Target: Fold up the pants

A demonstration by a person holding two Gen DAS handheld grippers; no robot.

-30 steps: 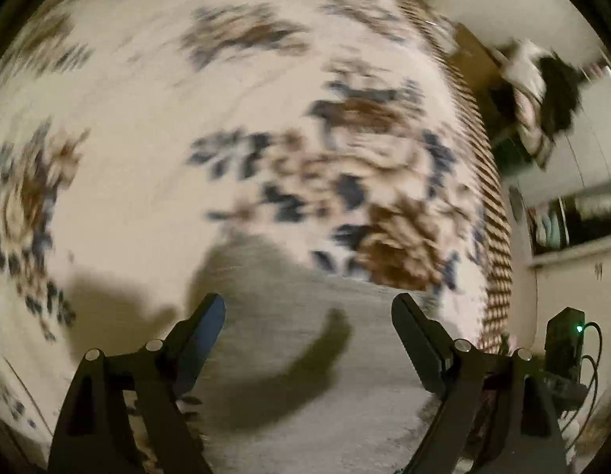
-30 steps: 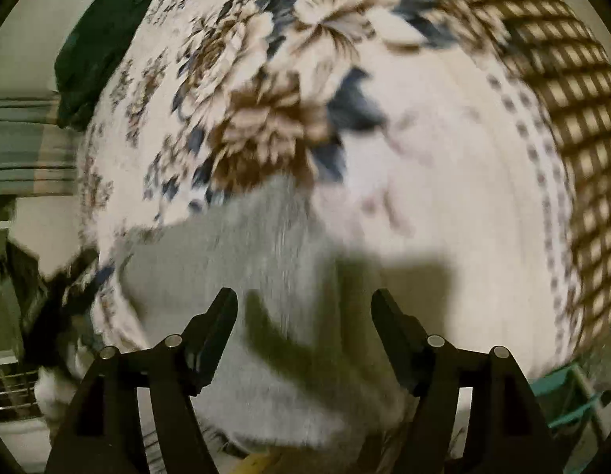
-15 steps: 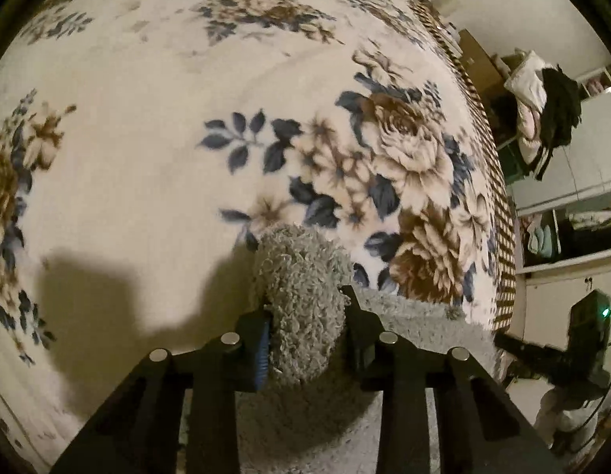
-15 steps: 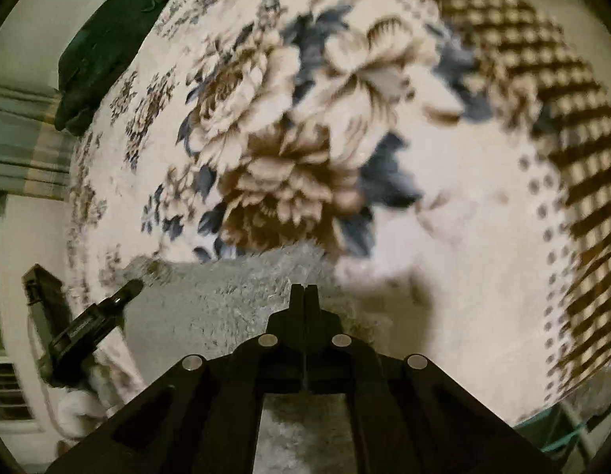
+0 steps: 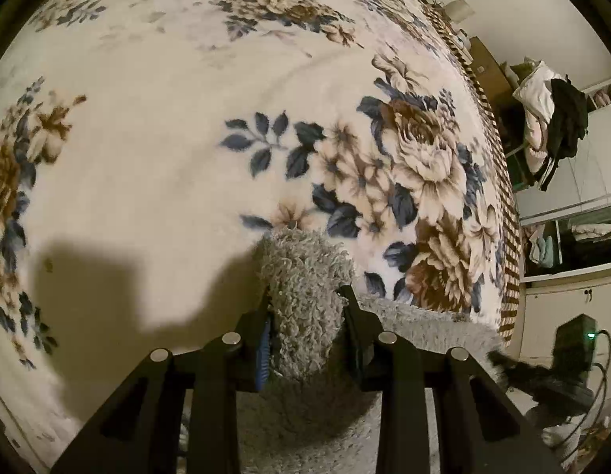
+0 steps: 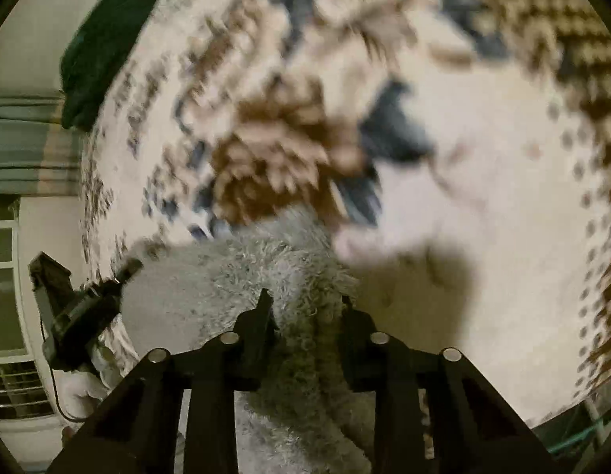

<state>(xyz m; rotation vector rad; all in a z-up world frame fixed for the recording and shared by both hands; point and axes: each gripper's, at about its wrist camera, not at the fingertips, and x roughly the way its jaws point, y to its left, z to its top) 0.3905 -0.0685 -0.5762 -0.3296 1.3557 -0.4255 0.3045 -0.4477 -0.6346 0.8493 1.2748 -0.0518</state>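
Both wrist views close, angled steeply down over flowered blanket (image 5: 155, 181); shared: grey fleecy pants (image 6: 289, 268) at lower centre.

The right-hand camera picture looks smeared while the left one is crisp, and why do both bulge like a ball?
Right wrist view: the flowered blanket is streaked by motion blur, though the grey fleecy pants near the lens stay fairly sharp. Left wrist view: sharp, with a hard dark shadow under warm light. Both views: a fisheye lens curves the flat bed and blackens the corners.
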